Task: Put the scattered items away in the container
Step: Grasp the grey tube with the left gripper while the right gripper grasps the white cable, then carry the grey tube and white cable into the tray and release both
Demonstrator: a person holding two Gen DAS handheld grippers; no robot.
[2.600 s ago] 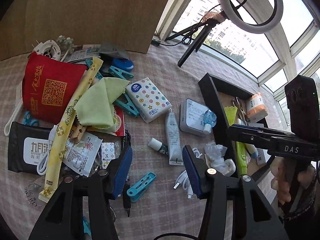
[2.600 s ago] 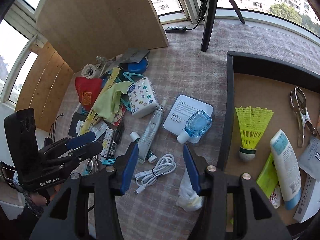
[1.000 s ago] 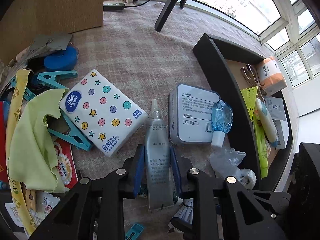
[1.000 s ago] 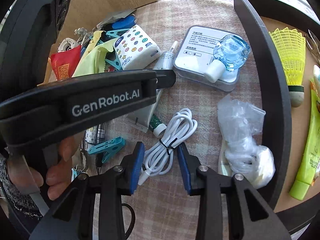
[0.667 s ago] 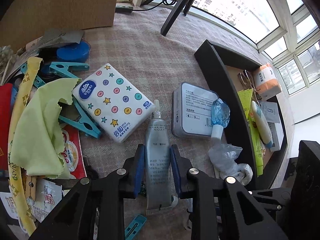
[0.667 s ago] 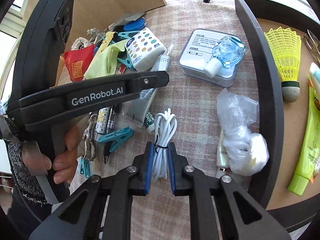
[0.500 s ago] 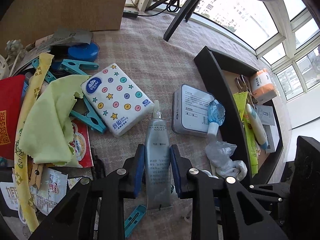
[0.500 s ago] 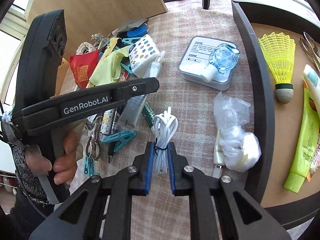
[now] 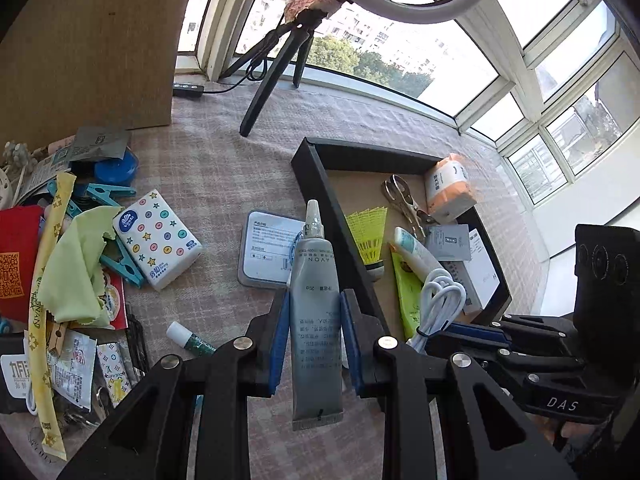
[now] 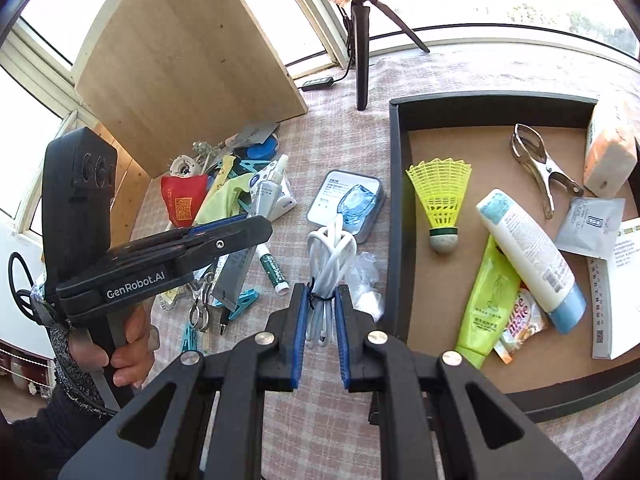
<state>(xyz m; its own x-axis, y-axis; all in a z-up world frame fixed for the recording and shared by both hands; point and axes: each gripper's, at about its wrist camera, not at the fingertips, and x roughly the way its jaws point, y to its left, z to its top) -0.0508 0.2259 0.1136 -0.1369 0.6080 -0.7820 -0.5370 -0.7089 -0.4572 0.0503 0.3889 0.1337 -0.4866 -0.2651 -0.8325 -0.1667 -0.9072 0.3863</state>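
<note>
My left gripper [image 9: 314, 322] is shut on a grey Avon tube [image 9: 314, 304] and holds it lifted above the table, near the left wall of the black tray [image 9: 320, 184]. My right gripper [image 10: 320, 312] is shut on a coiled white cable [image 10: 330, 258], lifted just left of the tray wall [image 10: 396, 216]; the cable also shows in the left wrist view [image 9: 436, 300]. The tray holds a yellow shuttlecock [image 10: 440, 196], a white lotion tube [image 10: 528, 256], a green tube [image 10: 486, 300], a metal clip [image 10: 538, 164] and packets.
On the checked cloth lie a white tin [image 9: 268, 252] with a blue bottle [image 10: 356, 202], a tissue pack [image 9: 156, 240], a green cloth [image 9: 76, 268], teal pegs [image 9: 108, 192], a red pouch [image 9: 16, 256], a small tube [image 9: 190, 340] and a crumpled plastic bag [image 10: 364, 280]. A tripod [image 10: 362, 40] and a wooden board [image 10: 188, 56] stand behind.
Both grippers have risen and swung right toward the tray, the left carrying the grey tube and the right the white cable. More of the tray's inside now shows.
</note>
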